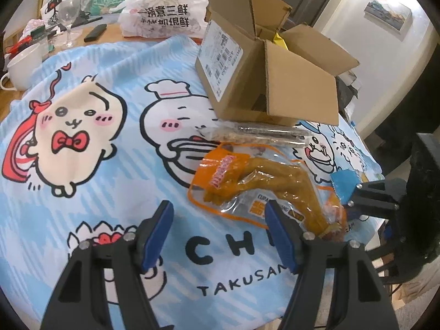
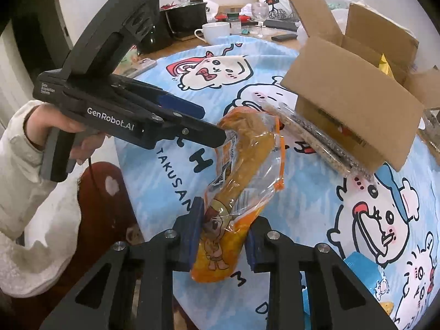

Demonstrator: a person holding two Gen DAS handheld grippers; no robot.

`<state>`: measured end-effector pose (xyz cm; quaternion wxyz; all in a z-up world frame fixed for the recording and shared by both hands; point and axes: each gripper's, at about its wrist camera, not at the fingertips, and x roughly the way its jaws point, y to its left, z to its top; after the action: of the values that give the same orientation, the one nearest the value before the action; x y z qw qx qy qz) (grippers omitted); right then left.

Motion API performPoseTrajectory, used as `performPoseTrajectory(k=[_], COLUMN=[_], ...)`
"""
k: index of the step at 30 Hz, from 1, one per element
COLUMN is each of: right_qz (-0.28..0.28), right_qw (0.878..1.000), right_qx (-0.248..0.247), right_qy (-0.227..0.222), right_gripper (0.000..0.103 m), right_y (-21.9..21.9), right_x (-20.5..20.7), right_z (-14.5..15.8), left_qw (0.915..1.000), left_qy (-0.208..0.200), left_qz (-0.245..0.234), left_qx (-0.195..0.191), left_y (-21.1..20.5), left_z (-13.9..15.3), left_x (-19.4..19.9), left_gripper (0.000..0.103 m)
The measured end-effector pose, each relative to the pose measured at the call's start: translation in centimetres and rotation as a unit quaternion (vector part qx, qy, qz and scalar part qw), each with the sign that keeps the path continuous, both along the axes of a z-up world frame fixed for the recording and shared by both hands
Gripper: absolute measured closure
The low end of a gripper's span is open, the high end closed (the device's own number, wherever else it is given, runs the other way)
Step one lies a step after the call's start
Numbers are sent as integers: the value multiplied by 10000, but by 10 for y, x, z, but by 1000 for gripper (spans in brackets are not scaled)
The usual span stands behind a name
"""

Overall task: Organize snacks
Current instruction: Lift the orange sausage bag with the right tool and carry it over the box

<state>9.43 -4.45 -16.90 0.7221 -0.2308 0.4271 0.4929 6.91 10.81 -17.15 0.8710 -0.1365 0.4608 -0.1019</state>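
An orange clear snack packet with a yellow-brown chicken foot inside lies on the blue cartoon cloth. My right gripper is shut on its near end, with the blue pads pressing both sides; the left wrist view shows this gripper at the packet's right end. My left gripper stands open just left of the packet with nothing between its fingers. In the right wrist view a hand holds it near the packet's far end. A long clear bar packet lies against the open cardboard box.
A blue packet lies on the cloth near the right gripper. Behind the cloth stand a white cup, a wine glass, a black pot and a printed plastic bag. The box has something yellow inside.
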Motion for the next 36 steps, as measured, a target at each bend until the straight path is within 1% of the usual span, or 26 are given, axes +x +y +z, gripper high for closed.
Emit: performPoseTrajectory(k=[1, 2, 3, 4, 5, 7, 9, 10, 12, 15, 16, 17, 18, 20, 22, 25, 28, 31, 34, 35, 36], right_qz=[-58, -111, -187, -278, -333, -352, -332, -311, -246, -212, -218, -247, -285, -253, -233, -204, -180, -161, -16, 14, 37], right_qw=[9999, 9996, 9992, 9985, 9981, 9979, 9974, 9972, 9980, 9976, 9978, 9983, 9991, 9989, 9991, 9996, 9998, 9995, 9989, 9988, 9986], right_qx=[-120, -237, -316, -381, -399, -352, -423, -450, -426, -399, -372, -334, -232, -262, -238, -131, -8, 248, 445, 478, 519], right_qy=[-43, -103, -187, -276, -338, -414, -481, -503, -407, -517, -498, -404, -217, -299, -277, -153, -56, 132, 144, 89, 57], right_gripper=[77, 67, 60, 43, 38, 36, 33, 32, 32, 30, 35, 42, 43, 49, 53, 54, 54, 54, 54, 54, 54], right_y=[1, 3, 4, 4, 4, 4, 8, 10, 14, 18, 19, 18, 17, 18, 17, 14, 10, 7, 7, 8, 9], right_x=[2, 3, 4, 6, 7, 8, 9, 8, 8, 5, 6, 8, 11, 9, 6, 5, 3, 2, -2, -5, -6], right_z=[-2, -5, -7, -9, -9, -9, -11, -13, -16, -18, -19, -20, -19, -19, -19, -17, -14, -6, 4, 10, 13], left_qw=[10000, 10000, 10000, 10000, 10000, 10000, 10000, 10000, 10000, 10000, 10000, 10000, 10000, 10000, 10000, 9999, 9995, 9988, 9964, 9954, 9942], left_qy=[-3, -11, -18, -25, -30, -30, -36, -37, -28, -8, -9, -11, -17, -13, -12, -15, -50, -115, -330, -422, -547], left_qz=[-3, -3, -2, -1, 2, 17, 29, 35, 44, 36, 37, 37, 40, 53, 45, 26, 12, -6, -64, -80, -104], left_qx=[9, 29, 36, 32, 26, 24, 16, 15, 8, 10, 7, -8, -19, -33, -45, -122, -301, -478, -780, -852, -922], left_y=[0, 0, 1, 1, 2, 3, 3, 4, 5, 5, 6, 6, 6, 7, 6, 7, 8, 9, 10, 11, 11], left_z=[0, 1, 1, 2, 2, 2, 2, 1, 1, -1, -1, -1, -1, -1, -1, -1, 1, 6, 17, 22, 29], left_x=[-1, -2, -3, -3, -3, -3, -3, -3, -3, -4, -4, -4, -5, -5, -5, -6, -7, -7, -11, -12, -14], left_gripper=[37, 37, 37, 37, 37, 37, 37, 37, 37, 37, 37, 37, 37, 37, 37, 37, 37, 37, 37, 39, 48])
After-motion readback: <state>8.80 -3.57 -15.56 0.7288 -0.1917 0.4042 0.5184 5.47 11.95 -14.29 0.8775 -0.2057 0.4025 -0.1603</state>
